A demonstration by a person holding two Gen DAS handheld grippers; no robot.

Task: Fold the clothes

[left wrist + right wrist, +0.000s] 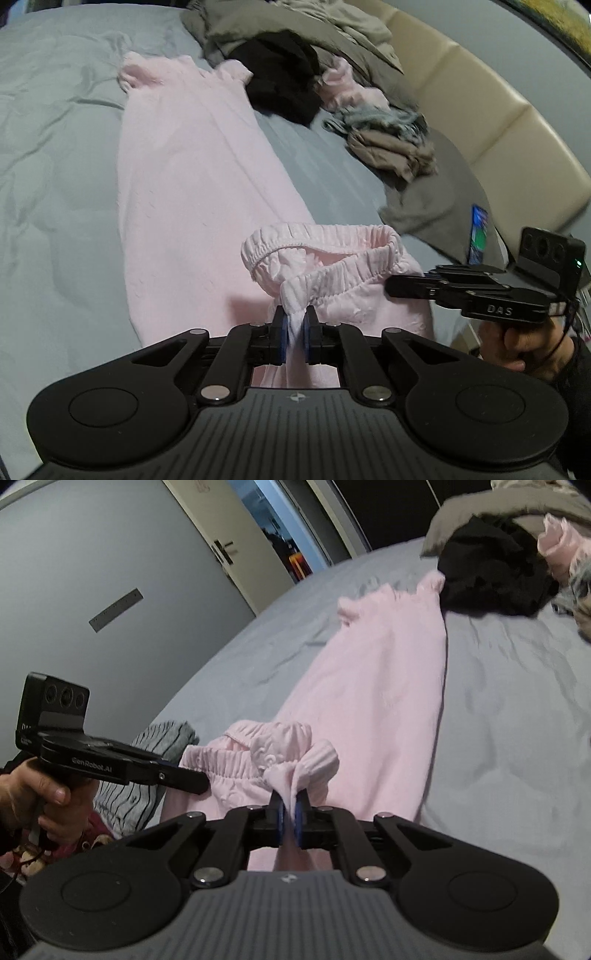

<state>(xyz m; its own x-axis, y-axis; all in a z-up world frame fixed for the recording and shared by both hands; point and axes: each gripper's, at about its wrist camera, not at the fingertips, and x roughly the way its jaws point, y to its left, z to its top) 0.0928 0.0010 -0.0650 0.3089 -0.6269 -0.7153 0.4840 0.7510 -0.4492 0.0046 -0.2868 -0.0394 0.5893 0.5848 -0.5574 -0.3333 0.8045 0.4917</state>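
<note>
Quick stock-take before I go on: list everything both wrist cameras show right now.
pink trousers: one, pale pink, flat on the bed, waistband lifted
bedsheet: one, grey-blue, under the trousers
black garment: one, black, by the trouser cuffs
clothes heap: several, tan, grey, pink, far side
headboard: one, beige, padded
door: one, grey, ajar
striped garment: one, grey
left claw: shut on the waistband
right claw: shut on the waistband
hands: two, holding the handles

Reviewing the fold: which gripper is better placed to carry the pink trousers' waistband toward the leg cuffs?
Neither clearly: the left gripper and right gripper are each shut on the waistband of the pink trousers, one per side, so both should probably move together.
</note>
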